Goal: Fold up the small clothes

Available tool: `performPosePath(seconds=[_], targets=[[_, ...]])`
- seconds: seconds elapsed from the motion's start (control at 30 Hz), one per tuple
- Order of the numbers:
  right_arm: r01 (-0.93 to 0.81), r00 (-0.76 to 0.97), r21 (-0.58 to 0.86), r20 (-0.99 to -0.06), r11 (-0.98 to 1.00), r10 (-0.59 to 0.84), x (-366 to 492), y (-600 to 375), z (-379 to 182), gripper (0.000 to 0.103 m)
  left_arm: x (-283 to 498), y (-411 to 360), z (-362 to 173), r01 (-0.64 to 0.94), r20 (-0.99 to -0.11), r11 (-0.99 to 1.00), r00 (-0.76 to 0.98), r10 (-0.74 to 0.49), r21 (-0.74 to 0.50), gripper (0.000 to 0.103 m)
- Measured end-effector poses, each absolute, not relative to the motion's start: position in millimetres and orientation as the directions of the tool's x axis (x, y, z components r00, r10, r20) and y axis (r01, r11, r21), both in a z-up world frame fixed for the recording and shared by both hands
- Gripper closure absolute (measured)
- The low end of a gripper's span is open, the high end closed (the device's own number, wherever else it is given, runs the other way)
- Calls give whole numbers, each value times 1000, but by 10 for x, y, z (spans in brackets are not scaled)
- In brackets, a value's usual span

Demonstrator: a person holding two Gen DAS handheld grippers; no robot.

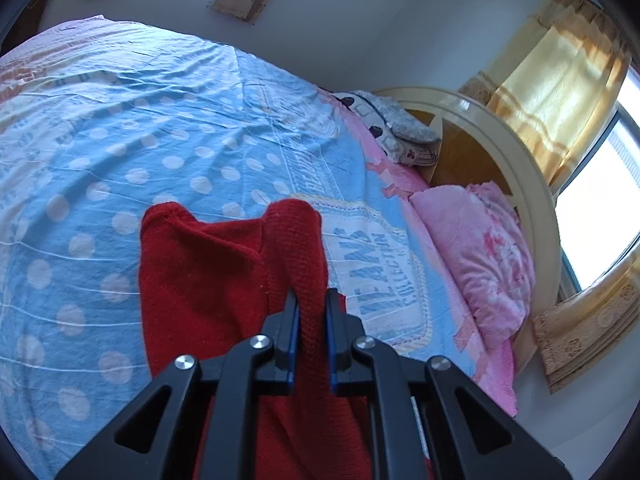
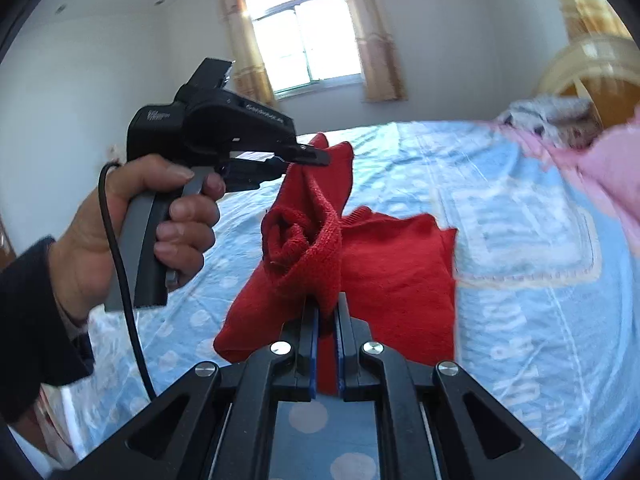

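A small red knit garment [image 1: 208, 280] hangs lifted above the bed. My left gripper [image 1: 312, 300] is shut on a ribbed edge of it, and the cloth drapes down to the left. In the right wrist view the garment [image 2: 392, 272] is bunched and held up between both tools. My right gripper [image 2: 327, 312] is shut on a folded red edge. The left gripper [image 2: 316, 157], held in a hand, pinches the garment's upper corner.
The bed has a blue polka-dot sheet [image 1: 120, 160] with a printed panel. A pink pillow [image 1: 480, 256] and a grey patterned pillow [image 1: 396, 124] lie by the curved headboard [image 1: 500, 128]. Curtained windows [image 2: 308, 48] are in the walls beyond.
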State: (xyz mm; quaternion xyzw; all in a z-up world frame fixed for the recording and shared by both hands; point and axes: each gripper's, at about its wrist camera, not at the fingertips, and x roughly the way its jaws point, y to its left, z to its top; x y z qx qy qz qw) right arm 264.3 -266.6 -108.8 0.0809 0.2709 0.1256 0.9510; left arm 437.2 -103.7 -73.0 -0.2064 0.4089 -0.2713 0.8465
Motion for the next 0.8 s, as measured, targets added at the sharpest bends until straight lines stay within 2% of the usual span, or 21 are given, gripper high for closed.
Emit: performPosePath(seconds=[0.37, 0.8], targets=[[-62, 775, 420, -551, 905, 309, 2701, -2995, -1434, 97, 4464, -1649, -1016, 317, -671, 820, 473, -572, -476, 92], [75, 738, 659, -542, 749, 403, 2799, -3347, -1772, 97, 4497, -2072, -1113, 349, -729, 856, 456, -511, -381, 92]])
